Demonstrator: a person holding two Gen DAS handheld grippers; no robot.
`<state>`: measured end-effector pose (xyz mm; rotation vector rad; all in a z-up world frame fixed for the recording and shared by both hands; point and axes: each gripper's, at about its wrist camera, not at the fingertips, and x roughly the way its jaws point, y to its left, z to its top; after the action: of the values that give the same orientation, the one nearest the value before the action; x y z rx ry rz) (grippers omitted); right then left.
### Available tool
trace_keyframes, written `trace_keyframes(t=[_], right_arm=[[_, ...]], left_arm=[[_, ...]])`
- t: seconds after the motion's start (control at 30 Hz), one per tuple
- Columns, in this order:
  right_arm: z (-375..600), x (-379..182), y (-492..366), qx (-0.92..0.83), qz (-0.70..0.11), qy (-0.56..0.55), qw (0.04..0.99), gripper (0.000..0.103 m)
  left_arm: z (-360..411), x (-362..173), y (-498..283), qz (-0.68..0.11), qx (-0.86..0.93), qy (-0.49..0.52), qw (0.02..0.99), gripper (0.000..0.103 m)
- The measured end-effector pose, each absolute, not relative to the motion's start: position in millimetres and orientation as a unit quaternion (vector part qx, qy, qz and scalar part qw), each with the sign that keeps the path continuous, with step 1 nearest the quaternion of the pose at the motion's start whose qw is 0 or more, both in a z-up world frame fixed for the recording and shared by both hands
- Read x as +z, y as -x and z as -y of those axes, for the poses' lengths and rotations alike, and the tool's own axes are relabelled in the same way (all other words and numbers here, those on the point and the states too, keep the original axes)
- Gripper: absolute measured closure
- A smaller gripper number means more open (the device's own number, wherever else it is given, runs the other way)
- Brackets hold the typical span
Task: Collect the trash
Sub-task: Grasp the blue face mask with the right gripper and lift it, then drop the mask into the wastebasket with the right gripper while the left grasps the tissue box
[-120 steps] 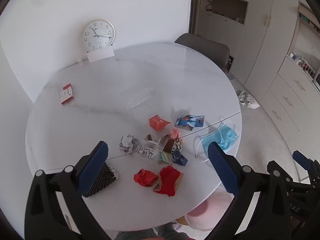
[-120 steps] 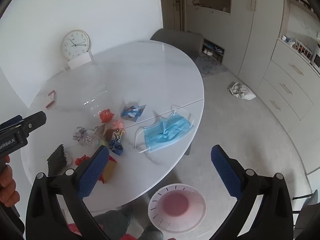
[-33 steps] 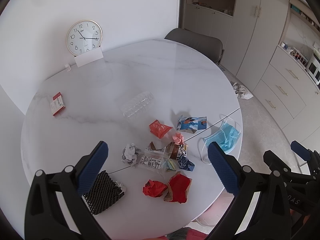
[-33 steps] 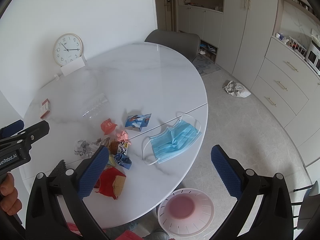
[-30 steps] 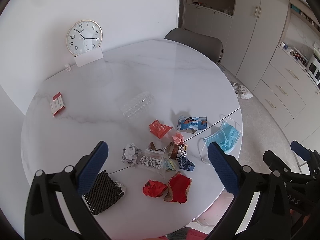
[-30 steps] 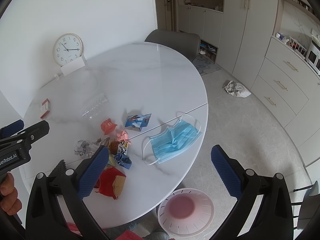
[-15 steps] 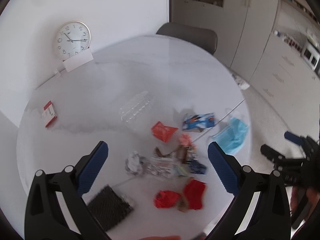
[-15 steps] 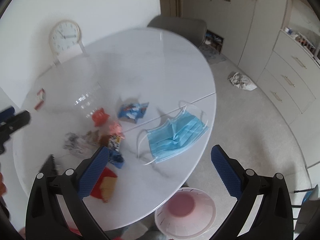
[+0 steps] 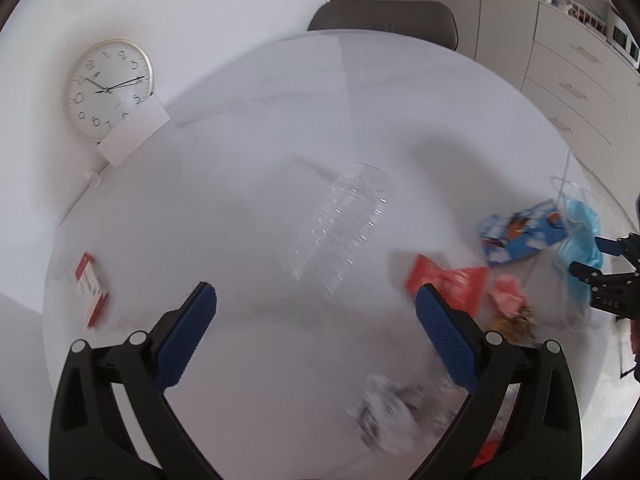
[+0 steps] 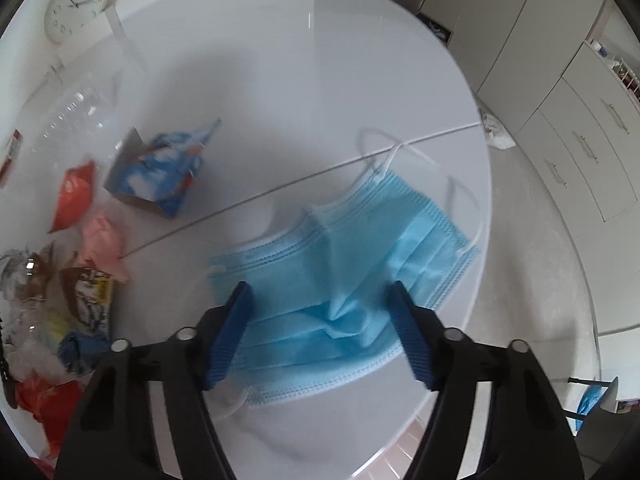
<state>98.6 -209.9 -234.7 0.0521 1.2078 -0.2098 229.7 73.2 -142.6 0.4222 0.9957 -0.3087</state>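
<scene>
A blue face mask (image 10: 344, 276) lies near the right edge of the white round table (image 10: 288, 60). My right gripper (image 10: 320, 312) is open, low over the mask, one finger at each side of it. My left gripper (image 9: 316, 312) is open and empty above the table, just short of a clear plastic cup (image 9: 336, 232) lying on its side. Trash lies around: a blue printed carton (image 10: 160, 172), an orange-red wrapper (image 10: 74, 196), a pink scrap (image 10: 102, 244) and crumpled paper (image 9: 392, 412). The mask also shows at the right of the left wrist view (image 9: 580, 240).
A wall clock (image 9: 108, 88) leans at the table's back with a white card (image 9: 134, 134). A small red and white box (image 9: 90, 288) lies at the left. A grey chair (image 9: 384, 20) stands behind the table. Cabinets (image 10: 580, 100) line the right wall.
Both grippers have dropped down and forward towards the table. The right one now straddles the mask and has narrowed somewhat; the left one has moved close to the clear cup.
</scene>
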Motion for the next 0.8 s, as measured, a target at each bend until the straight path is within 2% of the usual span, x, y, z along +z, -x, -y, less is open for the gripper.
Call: trace_keyframes(t=[0.03, 0.07, 0.1, 0.2, 0.53, 0.67, 0.8], right_arm=[[211, -234, -98, -0.099, -0.564, -0.029, 0.819, 0.042], [212, -232, -98, -0.102, -0.562, -0.029, 0.821, 0.053], [213, -230, -97, -0.102, -0.56, -0.032, 0.822, 0.072], [221, -221, -95, -0.097, -0.554, -0.067, 0.824, 0.088], [241, -167, -43, -0.12, -0.508, -0.139, 0.842, 0.091], [246, -148, -19, -0.114, -0.5, -0.151, 0.845, 0.091], [253, -137, 10, -0.109, -0.504, -0.171, 0.839, 0.091]], left_arm=[[-73, -145, -234, -0.473, -0.149, -0.203, 0.844, 0.008], [-72, -148, -242, -0.474, -0.152, -0.211, 0.842, 0.008], [-70, -150, -247, -0.472, -0.153, -0.221, 0.84, 0.008], [-55, -149, -248, -0.459, -0.184, -0.234, 0.837, 0.008], [52, -161, -203, -0.438, -0.339, -0.261, 0.791, 0.008], [70, -159, -186, -0.431, -0.375, -0.263, 0.777, 0.008], [97, -166, -175, -0.386, -0.424, -0.336, 0.747, 0.008]])
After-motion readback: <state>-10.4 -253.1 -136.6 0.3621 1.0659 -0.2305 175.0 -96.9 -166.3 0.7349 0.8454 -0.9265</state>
